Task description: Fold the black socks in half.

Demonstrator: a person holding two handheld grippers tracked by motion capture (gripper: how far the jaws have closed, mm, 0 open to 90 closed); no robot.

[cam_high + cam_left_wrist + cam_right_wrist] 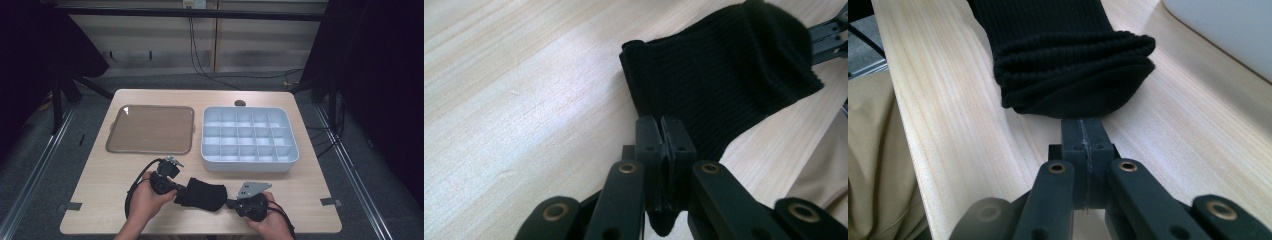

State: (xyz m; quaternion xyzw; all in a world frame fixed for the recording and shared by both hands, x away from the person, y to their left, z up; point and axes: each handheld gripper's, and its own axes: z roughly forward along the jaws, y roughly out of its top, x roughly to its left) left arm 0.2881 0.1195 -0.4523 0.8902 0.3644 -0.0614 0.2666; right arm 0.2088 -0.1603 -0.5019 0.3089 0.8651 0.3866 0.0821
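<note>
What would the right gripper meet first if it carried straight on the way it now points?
The black sock. The right gripper, shut, points at its bunched end just ahead; whether they already touch is unclear. Beyond the sock lies the left gripper.

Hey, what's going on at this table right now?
A person is working a folded black sock at the near edge of the wooden table, with a handheld gripper in each hand. The left gripper is shut on one end of the sock. The right gripper is shut at the other end, touching it; whether it pinches fabric is unclear. Farther back sit a brown tray and a white compartment box with nothing in them.
</note>
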